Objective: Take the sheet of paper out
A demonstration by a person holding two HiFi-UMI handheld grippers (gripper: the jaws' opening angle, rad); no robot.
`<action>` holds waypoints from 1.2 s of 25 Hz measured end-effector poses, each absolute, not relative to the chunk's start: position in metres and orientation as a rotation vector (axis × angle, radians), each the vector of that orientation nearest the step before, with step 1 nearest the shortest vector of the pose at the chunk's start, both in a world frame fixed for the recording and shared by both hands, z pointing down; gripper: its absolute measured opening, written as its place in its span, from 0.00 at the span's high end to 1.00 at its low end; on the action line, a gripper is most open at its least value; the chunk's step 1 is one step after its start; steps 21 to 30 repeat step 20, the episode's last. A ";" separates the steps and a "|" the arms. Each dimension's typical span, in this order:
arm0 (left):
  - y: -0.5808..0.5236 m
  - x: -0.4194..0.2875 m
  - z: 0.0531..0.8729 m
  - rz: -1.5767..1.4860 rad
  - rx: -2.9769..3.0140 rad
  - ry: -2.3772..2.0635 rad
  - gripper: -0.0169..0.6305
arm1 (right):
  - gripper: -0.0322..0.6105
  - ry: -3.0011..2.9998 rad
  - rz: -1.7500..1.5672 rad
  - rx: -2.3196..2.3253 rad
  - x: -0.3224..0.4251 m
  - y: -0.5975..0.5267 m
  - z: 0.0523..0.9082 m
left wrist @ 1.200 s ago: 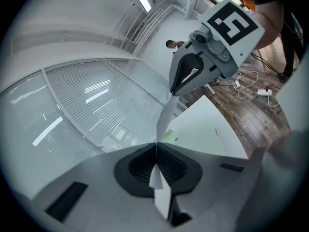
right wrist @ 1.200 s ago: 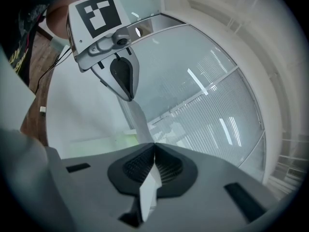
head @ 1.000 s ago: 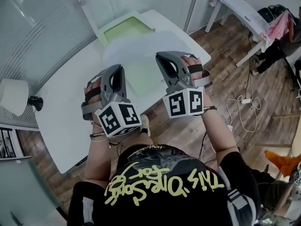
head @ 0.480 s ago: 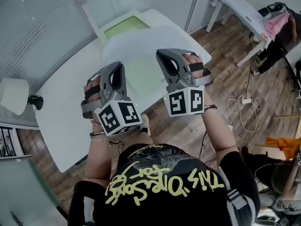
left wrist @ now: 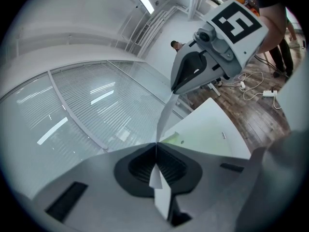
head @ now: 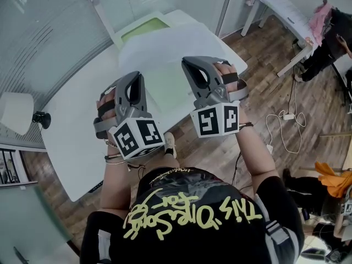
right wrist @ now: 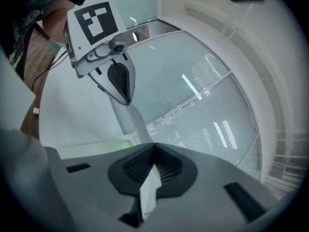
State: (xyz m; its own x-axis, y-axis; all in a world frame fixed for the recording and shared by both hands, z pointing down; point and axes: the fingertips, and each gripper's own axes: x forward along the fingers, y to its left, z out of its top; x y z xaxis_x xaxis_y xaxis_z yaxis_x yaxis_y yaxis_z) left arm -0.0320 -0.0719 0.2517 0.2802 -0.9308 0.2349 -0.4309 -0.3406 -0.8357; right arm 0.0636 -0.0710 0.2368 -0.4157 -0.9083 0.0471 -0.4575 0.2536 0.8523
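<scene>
A thin white sheet of paper hangs in the air above the white table, held by its near edge at two places. My left gripper is shut on the sheet's left part and my right gripper on its right part. In the left gripper view the paper runs edge-on from my closed left gripper to the right gripper. The right gripper view mirrors this: the paper stretches from the right gripper to the left gripper. A green folder lies on the table beneath the sheet.
A glass wall with blinds stands behind the table. A white lamp sits at the left. A white bench, cables on the wooden floor and a person are at the right.
The sheet's far free part has lifted and spread a little wider. Both grippers keep their places and their hold. The person at the far right has shifted.
</scene>
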 end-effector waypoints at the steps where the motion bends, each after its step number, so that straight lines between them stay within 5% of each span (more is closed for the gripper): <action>1: -0.072 -0.032 0.252 -0.980 -1.899 1.222 0.96 | 0.94 -1.981 -1.074 1.236 0.064 -0.071 0.237; 30: -0.066 -0.037 0.248 -0.972 -1.905 1.232 0.96 | 0.94 -1.994 -1.084 1.239 0.058 -0.065 0.232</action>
